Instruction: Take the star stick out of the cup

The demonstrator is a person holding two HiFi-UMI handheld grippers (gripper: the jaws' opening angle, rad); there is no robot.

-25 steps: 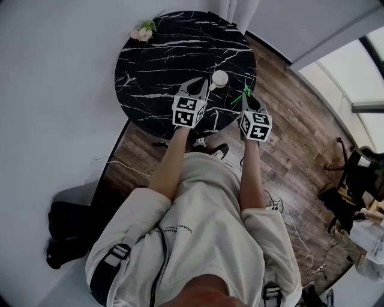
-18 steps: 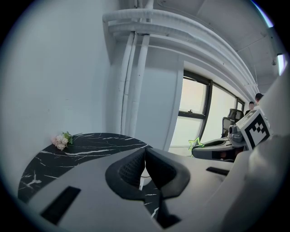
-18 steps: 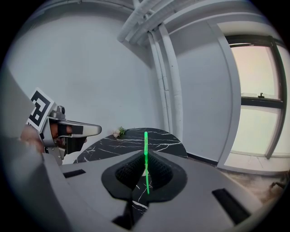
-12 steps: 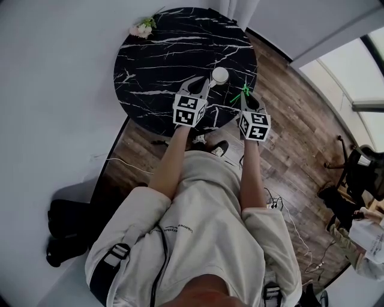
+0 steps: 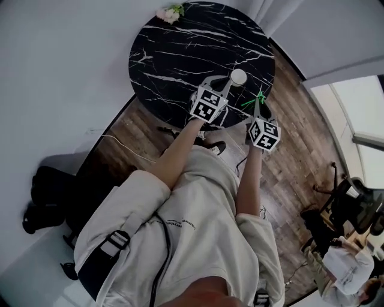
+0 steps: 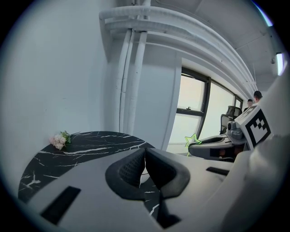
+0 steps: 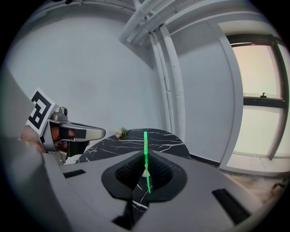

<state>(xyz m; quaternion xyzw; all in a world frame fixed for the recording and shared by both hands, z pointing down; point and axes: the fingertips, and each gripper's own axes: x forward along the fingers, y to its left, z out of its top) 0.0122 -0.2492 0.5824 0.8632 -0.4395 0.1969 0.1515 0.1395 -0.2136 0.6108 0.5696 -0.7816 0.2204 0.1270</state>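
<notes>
A white cup (image 5: 238, 76) stands near the right edge of the round black marble table (image 5: 180, 54). My left gripper (image 5: 230, 81) reaches it from the near side. Its jaws are closed, and a bit of the cup's white wall (image 6: 143, 176) shows between the pads. My right gripper (image 5: 258, 104) hovers at the table's edge, right of the cup, and is shut on the green star stick (image 5: 252, 101). The stick (image 7: 146, 158) stands upright between the pads, clear of the cup. Its star (image 6: 192, 140) shows above the right gripper (image 6: 213, 141) in the left gripper view.
A small bunch of pink flowers (image 5: 171, 12) lies at the table's far edge. Wooden floor surrounds the table, with a cable and shoes under its near side. An office chair (image 5: 351, 201) stands at the right, a black bag (image 5: 42, 198) at the left by the white wall.
The head camera has swung, so the table and both grippers sit further right in the picture. Relative to the cup, neither gripper nor the stick has visibly moved.
</notes>
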